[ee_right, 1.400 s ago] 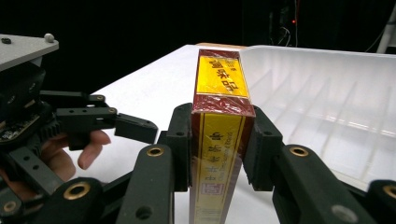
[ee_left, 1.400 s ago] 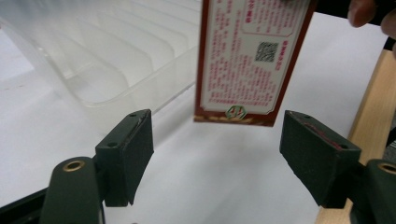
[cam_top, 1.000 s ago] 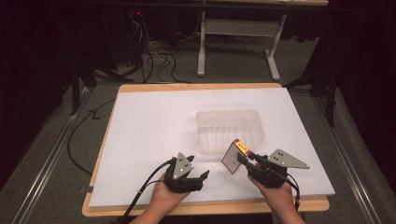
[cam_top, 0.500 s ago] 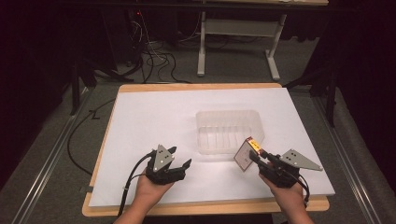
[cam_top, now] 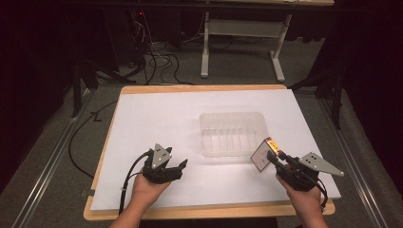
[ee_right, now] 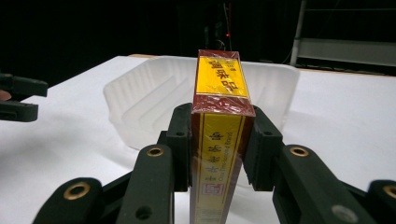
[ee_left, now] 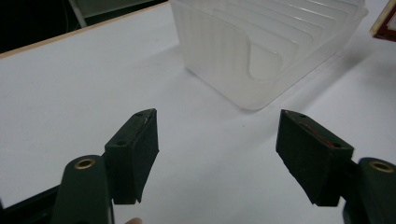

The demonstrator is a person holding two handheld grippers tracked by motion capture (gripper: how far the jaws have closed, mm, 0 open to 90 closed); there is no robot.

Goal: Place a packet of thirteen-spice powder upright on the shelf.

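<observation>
On the bench [cam_top: 157, 114], near its front edge, your two grippers sit well apart, one on each side of the clear plastic tray [cam_top: 233, 134]. Your right gripper [cam_top: 274, 160] has its jaws closed on a small box [cam_top: 262, 154], dark red with yellow panels and printed characters. From the right gripper view the box [ee_right: 219, 135] stands upright between the two black jaws, pinched on its broad sides, with its narrow yellow face turned toward the camera and its top end rising above the jaw tips. From the high view the box is held tilted, just beside the tray's near right corner and outside the tray; I cannot tell whether it touches the tray's rim.

Your left gripper [cam_top: 177, 167] is to the left of the tray and nearer to you, with your hand [cam_top: 148, 189] wrapped around it from below. In the left gripper view its jaws stand wide open with nothing between them, only the white bench top showing in the gap, and the tray [ee_left: 266, 51] lies ahead of them and to the right. A corner of the red box [ee_left: 385, 25] shows at the right edge of that view, beyond the tray.

The tray is see-through, with ribs along its floor and rounded corners, and it sits flat on the white sheet right of the bench's middle.
</observation>
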